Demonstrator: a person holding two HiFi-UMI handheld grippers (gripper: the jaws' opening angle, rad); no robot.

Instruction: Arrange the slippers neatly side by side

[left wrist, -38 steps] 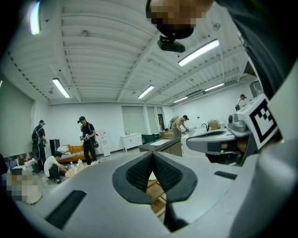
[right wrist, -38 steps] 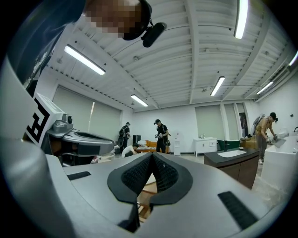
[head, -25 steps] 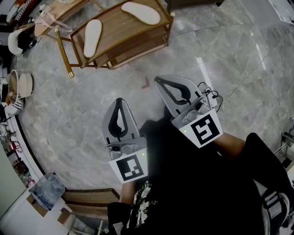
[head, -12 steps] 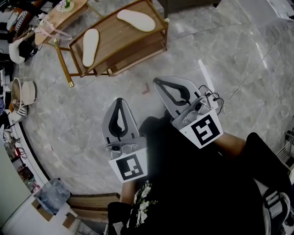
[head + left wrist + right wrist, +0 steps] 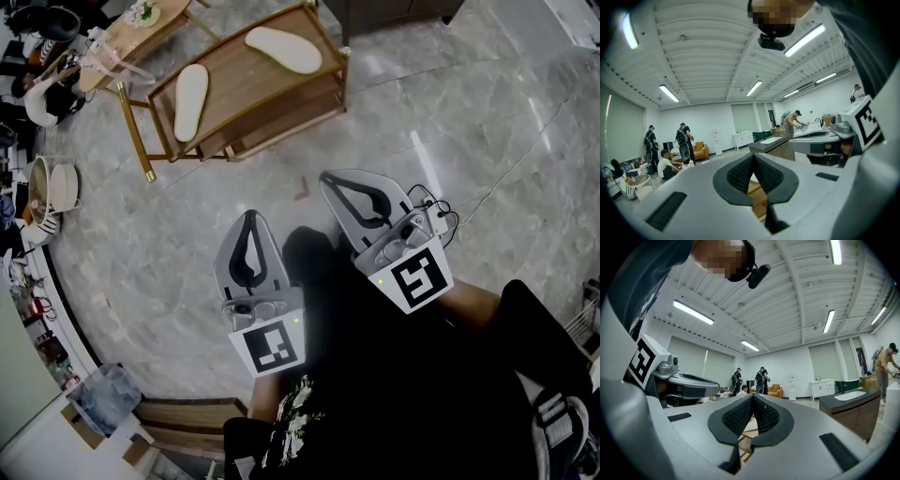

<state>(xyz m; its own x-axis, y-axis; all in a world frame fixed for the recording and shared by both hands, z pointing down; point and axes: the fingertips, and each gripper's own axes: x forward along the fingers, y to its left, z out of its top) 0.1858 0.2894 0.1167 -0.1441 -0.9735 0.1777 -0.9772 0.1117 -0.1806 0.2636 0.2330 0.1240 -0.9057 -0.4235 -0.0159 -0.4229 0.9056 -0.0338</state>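
Slippers still split up on the rack, both grippers closed and empty.
I see one slipper (image 5: 190, 101) by the left end of the rack's (image 5: 246, 82) top shelf. The other slipper (image 5: 282, 49) is near its far right corner, well apart and not parallel. Neither has shifted on the shelf since the earlier frame. Left gripper (image 5: 249, 217) and right gripper (image 5: 330, 180) hang over the marble floor (image 5: 141, 244) short of the rack, jaws pressed together on nothing, same as before; they have only drifted slightly in view.
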